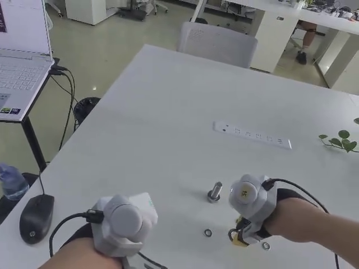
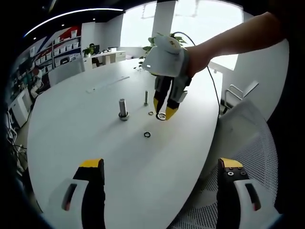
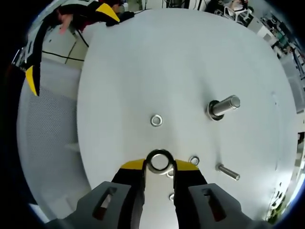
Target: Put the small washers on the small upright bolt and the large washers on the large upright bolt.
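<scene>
looking down in the head view, my right gripper (image 1: 238, 236) is at lower right over the white table (image 1: 168, 112), just right of the large upright bolt (image 1: 215, 191). one loose washer (image 1: 208, 232) lies flat below that bolt. in the left gripper view, my left gripper (image 2: 160, 166) has its jaws wide apart at the bottom, holding nothing, and the small upright bolt (image 2: 146, 98) stands above centre. in the right gripper view, my right jaws pinch a held washer (image 3: 159, 161) at lower centre.
</scene>
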Demonstrator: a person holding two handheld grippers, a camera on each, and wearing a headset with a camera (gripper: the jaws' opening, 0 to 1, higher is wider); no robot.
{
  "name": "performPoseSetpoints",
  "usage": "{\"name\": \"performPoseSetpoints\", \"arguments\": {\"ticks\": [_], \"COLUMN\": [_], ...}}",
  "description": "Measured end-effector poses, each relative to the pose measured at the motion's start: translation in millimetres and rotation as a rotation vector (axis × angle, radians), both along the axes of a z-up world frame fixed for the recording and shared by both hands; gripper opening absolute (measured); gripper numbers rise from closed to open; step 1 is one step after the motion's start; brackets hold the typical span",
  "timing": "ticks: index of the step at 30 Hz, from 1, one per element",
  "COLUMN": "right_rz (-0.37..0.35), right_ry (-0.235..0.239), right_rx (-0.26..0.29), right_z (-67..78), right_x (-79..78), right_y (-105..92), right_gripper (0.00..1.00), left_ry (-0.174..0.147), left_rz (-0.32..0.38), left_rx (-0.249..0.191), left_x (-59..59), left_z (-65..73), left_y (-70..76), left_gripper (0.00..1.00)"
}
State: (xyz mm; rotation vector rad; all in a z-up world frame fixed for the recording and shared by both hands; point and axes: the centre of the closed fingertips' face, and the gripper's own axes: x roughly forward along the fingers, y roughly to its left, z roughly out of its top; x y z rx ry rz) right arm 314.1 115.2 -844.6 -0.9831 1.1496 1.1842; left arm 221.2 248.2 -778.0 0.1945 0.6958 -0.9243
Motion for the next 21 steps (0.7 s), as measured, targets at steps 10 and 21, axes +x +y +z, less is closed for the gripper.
{"name": "performPoseSetpoints", "arguments": {"ticks": [10,21], "right_rz": [-0.01,0.003], "right_ry": [-0.031,-0.063], "right_rx": [0.003,-0.002], "right_z": [24.1,45.7], "right_x": [27.9,56.6], "right_y": [5.2,13.1], "right_gripper": [0.22,0.22], "left_ry": [0.003,0.012], "left_rz": [-0.019,-0.026], "left_rx": [0.001,-0.01], "left_x": [-5.1,-9.7], "left_z": [-1.8,-1.0], "left_y": [0.5,-2.7], "left_gripper": [0.99,0.98]}}
